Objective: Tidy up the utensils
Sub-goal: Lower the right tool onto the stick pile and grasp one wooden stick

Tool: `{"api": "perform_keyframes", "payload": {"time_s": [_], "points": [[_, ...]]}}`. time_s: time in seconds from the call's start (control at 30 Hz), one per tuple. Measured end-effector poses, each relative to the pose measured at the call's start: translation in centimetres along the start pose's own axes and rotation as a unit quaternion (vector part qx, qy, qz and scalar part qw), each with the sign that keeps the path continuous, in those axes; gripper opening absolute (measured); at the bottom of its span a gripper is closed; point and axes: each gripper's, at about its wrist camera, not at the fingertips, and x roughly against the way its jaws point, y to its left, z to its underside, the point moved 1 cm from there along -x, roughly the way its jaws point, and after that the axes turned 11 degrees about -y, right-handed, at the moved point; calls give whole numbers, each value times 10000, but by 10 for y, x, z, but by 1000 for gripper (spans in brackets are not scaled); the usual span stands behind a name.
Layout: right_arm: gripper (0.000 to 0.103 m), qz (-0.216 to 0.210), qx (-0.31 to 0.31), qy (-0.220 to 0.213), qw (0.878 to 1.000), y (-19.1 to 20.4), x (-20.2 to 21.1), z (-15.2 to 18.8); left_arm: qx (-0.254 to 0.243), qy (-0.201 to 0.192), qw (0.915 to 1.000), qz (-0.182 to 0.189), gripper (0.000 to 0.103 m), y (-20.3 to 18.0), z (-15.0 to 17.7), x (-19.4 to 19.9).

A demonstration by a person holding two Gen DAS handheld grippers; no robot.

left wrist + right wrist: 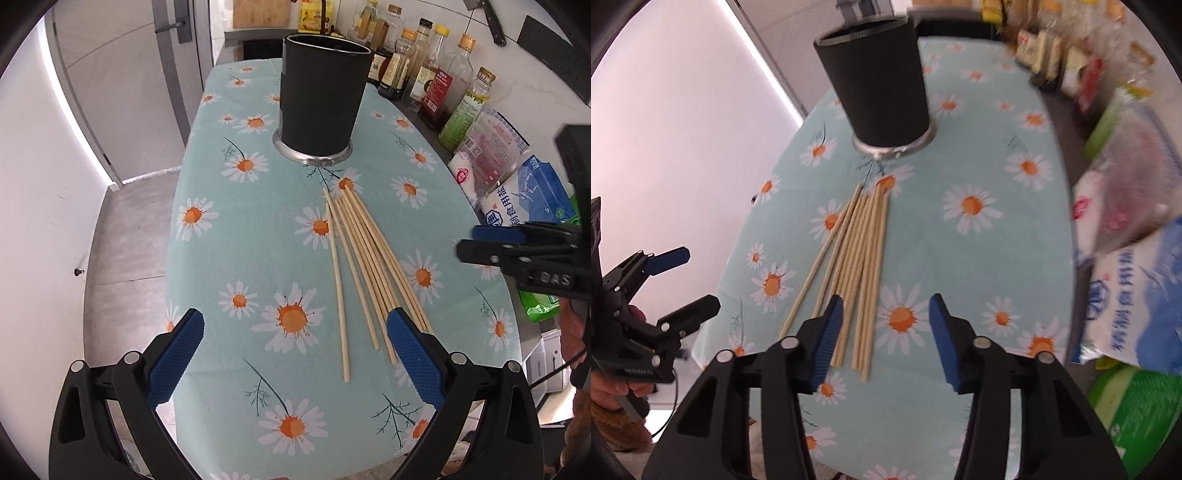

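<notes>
Both tongs (pixel 295 354) (pixel 886 332) agape, empty, over chopsticks (pixel 364 266) on a daisy-print tablecloth (pixel 229 251), bottles (pixel 424 74) behind.

"DAS" on right hand-held gripper (pixel 466 244); "食用盐" on blue-white bag (pixel 535 199).

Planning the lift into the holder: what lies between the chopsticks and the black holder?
Only bare daisy tablecloth between the chopsticks and the black holder; both wrist views show it.
</notes>
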Motion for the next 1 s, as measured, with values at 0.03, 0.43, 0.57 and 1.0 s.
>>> {"api": "perform_keyframes", "payload": {"time_s": [0.03, 0.43, 0.57, 1.0], "points": [[41, -83, -52, 61, 9999, -1, -6, -4, -27, 107, 9999, 14, 97, 1, -3, -4], [29, 63, -284, 1332, 9907, -14, -94, -42, -94, 601, 9976, 327, 97, 4, -24, -48], [23, 237, -228, 1504, 9881, -16, -107, -46, -48, 823, 9959, 373, 97, 6, -22, -64], [21, 598, 113, 1741, 9828, 11, -125, -50, 62, 1064, 9929, 524, 97, 19, -19, -79]]}}
